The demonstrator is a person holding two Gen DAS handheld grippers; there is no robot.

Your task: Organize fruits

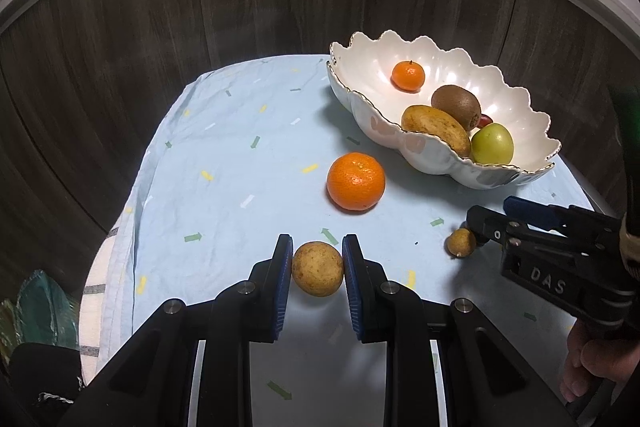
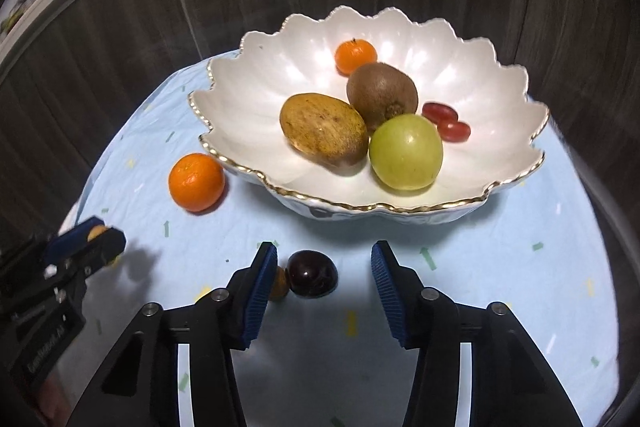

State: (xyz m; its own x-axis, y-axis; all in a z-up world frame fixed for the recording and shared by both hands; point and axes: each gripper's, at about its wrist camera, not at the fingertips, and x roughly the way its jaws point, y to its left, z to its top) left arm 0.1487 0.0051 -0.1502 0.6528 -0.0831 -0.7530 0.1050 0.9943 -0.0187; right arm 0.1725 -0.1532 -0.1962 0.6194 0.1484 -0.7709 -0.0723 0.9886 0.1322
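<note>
A white scalloped bowl [image 1: 400, 143] [image 2: 248, 139] holds a small mandarin [image 2: 355, 55], a kiwi [image 2: 382, 93], a brown oval fruit [image 2: 322, 133], a green apple [image 2: 406, 151] and two red grapes [image 2: 446, 121]. A large orange [image 1: 356, 181] [image 2: 196, 182] lies on the cloth beside the bowl. My left gripper [image 1: 317, 269] is shut on a round tan fruit [image 1: 317, 269]. My right gripper [image 2: 324, 269] is open around a dark plum [image 2: 313, 278]; a small tan fruit [image 1: 461, 242] [image 2: 279, 285] lies against its left finger.
A light blue cloth [image 1: 224, 163] [image 2: 500, 247] with small arrow marks covers the round table. Dark wood panels [image 1: 120, 39] stand close behind it. The right gripper's body [image 1: 560, 255] shows in the left wrist view. The left gripper [image 2: 86, 243] shows in the right wrist view.
</note>
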